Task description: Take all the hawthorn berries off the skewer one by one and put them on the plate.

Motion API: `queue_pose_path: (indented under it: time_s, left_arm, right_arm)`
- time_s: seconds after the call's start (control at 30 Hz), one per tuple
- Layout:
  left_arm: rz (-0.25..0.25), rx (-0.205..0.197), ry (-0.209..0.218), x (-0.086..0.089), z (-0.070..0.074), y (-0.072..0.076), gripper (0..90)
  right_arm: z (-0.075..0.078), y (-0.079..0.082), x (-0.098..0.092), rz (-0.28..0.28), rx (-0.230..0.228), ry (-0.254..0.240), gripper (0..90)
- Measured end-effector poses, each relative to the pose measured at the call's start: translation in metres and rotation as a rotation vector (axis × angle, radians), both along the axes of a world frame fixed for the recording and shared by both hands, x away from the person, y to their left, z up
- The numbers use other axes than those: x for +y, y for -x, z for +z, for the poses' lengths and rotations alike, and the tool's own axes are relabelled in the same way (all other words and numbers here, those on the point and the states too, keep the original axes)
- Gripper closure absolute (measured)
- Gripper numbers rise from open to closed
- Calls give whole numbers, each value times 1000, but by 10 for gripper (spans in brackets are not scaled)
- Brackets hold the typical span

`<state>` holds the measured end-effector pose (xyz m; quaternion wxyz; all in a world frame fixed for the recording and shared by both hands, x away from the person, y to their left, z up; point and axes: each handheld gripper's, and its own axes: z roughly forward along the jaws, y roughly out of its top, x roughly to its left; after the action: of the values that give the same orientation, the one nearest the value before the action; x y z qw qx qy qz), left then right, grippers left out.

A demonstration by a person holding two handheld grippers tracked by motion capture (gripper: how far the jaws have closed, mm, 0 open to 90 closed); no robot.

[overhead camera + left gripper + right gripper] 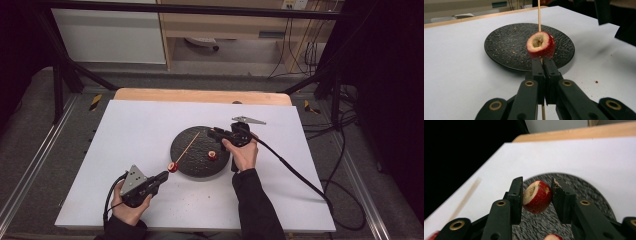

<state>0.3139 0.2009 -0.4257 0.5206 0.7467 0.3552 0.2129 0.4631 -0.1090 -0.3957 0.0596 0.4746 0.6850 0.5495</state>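
With the left gripper (pixel 541 65) clamped on a bamboo skewer (pixel 187 148) bearing 1 hawthorn (pixel 541 45) at the black plate's (pixel 182 155) near rim, the right gripper (pixel 537 195) pinches a 2nd hawthorn (pixel 536 196) above that plate; misalignment could split or drop it.

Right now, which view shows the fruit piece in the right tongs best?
The right gripper view: the red fruit piece sits close up between the right tongs, cut face and skin clear. The high view has the right tongs over the black plate, fruit too small to tell.
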Motion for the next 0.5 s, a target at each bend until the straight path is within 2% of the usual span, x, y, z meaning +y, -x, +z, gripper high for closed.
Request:
queue_pose_path:
  time_s: [0.2,0.5]
  left_arm:
    - [2,1,-4,1,-1,-1,884]
    - [1,7,-7,0,-1,-1,884]
  right_arm:
    - [-28,-7,9,2,42,48,637]
    - [-54,-13,17,-3,81,102,634]
